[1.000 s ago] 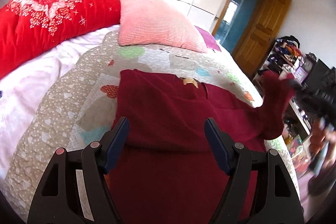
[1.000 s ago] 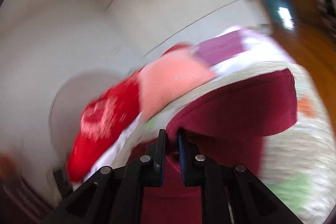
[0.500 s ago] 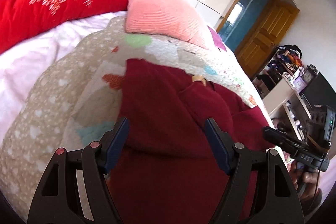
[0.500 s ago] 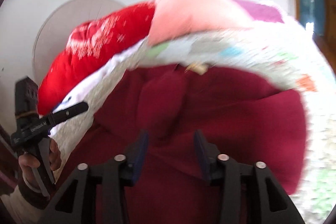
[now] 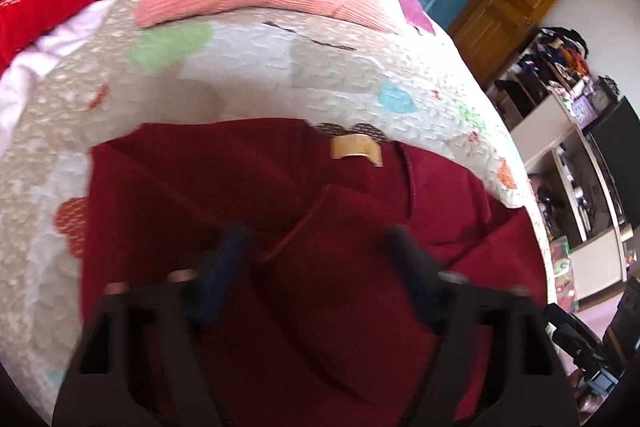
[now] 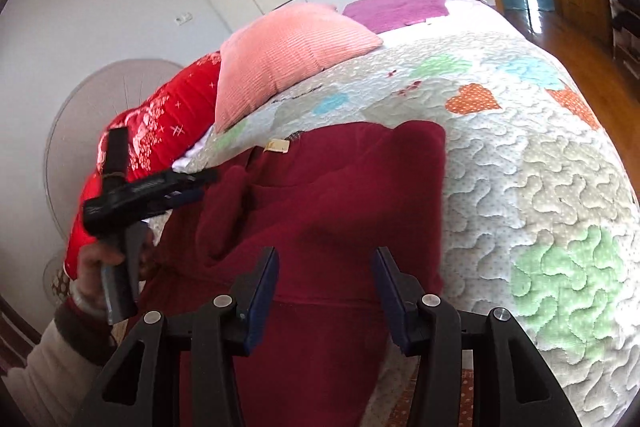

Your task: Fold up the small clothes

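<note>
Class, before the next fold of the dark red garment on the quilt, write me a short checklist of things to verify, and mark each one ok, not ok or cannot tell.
1. Dark red garment lies on the quilt: ok.
2. One sleeve is folded in over the body: ok.
3. Right gripper is free, its jaws apart with no cloth pinched: ok.
4. Left gripper is closing above the garment; whether cloth is caught: cannot tell, blurred.
5. Neck label shows, so the collar end is known: ok.
6. Pink pillow is apart from the garment: ok.

No legible text; tan neck label (image 5: 355,150) on maroon garment (image 5: 320,267) unreadable.
</note>
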`<state>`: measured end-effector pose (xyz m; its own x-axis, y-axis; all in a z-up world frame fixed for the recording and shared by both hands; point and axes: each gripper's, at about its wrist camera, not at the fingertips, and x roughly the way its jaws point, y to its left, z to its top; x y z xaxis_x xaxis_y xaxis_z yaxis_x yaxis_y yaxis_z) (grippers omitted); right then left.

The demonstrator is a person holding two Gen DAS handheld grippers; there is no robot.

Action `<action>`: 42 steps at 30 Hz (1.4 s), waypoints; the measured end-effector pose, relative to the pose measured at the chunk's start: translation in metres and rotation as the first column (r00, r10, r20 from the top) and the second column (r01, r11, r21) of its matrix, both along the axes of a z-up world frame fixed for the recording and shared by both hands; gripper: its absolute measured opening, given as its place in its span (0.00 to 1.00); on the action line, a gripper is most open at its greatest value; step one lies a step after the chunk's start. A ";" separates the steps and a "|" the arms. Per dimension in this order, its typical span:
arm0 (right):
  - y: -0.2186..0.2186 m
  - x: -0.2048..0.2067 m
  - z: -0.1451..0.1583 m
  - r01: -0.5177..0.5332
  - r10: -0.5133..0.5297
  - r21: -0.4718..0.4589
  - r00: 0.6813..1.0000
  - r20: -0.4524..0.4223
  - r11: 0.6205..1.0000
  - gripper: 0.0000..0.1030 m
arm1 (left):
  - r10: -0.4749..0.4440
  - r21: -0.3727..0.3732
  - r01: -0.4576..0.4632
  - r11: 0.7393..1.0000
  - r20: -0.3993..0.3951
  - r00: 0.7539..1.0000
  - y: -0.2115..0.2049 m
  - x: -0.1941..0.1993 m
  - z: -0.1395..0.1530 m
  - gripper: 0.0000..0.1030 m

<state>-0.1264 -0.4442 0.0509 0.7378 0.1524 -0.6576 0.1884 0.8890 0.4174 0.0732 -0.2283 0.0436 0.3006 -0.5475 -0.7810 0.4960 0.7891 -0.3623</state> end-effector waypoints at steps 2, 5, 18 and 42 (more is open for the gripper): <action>-0.006 -0.005 0.001 0.009 -0.009 0.006 1.000 0.004 1.000 0.45 | -0.033 0.033 0.032 0.999 0.033 0.999 -0.007 -0.005 0.005 0.09; -0.010 -0.005 0.005 0.030 -0.030 -0.005 0.999 0.013 1.000 0.45 | -0.059 0.039 0.055 0.998 0.104 0.993 -0.003 -0.019 0.025 0.07; -0.029 0.027 0.010 0.174 -0.186 -0.228 0.982 -0.034 0.958 0.67 | 0.178 -0.024 -0.176 0.984 0.085 0.980 0.107 -0.032 0.013 0.07; 0.010 0.032 -0.019 -0.035 -0.022 -0.298 0.982 -0.186 0.954 0.27 | 0.232 0.021 -0.235 0.972 0.097 0.968 0.117 -0.053 0.004 0.09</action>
